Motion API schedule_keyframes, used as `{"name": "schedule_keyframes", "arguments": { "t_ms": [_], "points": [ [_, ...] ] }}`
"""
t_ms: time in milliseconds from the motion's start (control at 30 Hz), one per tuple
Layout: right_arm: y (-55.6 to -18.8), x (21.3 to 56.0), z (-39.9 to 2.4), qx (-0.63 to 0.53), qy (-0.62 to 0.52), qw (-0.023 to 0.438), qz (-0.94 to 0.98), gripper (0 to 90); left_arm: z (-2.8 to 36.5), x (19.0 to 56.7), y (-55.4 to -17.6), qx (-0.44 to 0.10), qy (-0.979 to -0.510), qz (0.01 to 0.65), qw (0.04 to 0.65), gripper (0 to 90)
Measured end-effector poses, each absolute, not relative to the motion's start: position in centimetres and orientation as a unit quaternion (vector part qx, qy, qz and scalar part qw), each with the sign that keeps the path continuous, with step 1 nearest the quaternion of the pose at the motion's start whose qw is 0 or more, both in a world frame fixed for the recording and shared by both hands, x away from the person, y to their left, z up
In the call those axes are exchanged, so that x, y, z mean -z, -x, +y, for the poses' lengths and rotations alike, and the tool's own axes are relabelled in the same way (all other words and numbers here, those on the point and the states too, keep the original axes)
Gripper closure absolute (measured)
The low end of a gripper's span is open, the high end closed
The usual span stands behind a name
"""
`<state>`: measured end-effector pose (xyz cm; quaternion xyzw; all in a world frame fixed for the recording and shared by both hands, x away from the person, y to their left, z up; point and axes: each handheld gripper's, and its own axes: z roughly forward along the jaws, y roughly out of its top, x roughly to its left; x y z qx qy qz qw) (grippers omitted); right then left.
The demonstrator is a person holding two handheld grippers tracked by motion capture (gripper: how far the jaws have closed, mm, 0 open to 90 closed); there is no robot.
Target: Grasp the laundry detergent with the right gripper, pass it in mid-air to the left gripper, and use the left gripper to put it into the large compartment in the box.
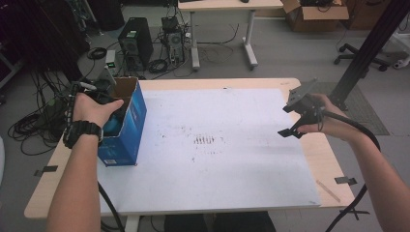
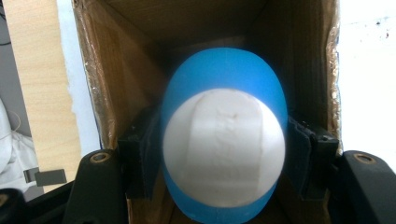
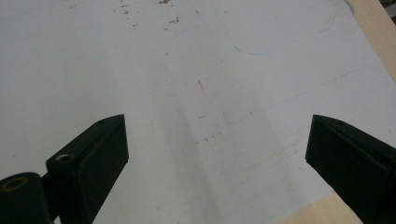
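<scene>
Box point(image 1: 126, 126) hides left gripper point(image 2: 224, 154) clamping blue-white ball point(image 2: 224, 135); right gripper point(image 3: 217, 154) jaws spread, empty.

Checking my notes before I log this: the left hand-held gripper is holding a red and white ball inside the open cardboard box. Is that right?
Not quite. The ball is blue and white, not red and white, as the left gripper view shows. The rest stands: the left hand-held gripper is shut on it inside the open cardboard box.

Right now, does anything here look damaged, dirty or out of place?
Two small things. The open rim of the blue box is ragged and torn, and the white sheet on the table has dark smudges near its middle. Otherwise nothing is spilled or toppled.
</scene>
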<state>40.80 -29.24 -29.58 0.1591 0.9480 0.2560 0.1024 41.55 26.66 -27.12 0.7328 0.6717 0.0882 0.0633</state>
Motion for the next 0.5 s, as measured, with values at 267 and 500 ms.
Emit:
{"name": "schedule_keyframes", "arguments": {
  "t_ms": [267,500],
  "points": [
    [-40.66,29.52,-29.25,-0.255,-0.157,0.101,0.949,6.0,26.32,27.09,-41.54,-0.089,-0.740,0.664,0.058,36.1],
    [-40.55,29.55,-29.11,-0.254,-0.157,0.099,0.949,6.0,26.21,26.57,-41.34,-0.096,-0.744,0.660,0.053,31.3]
  ]
}}
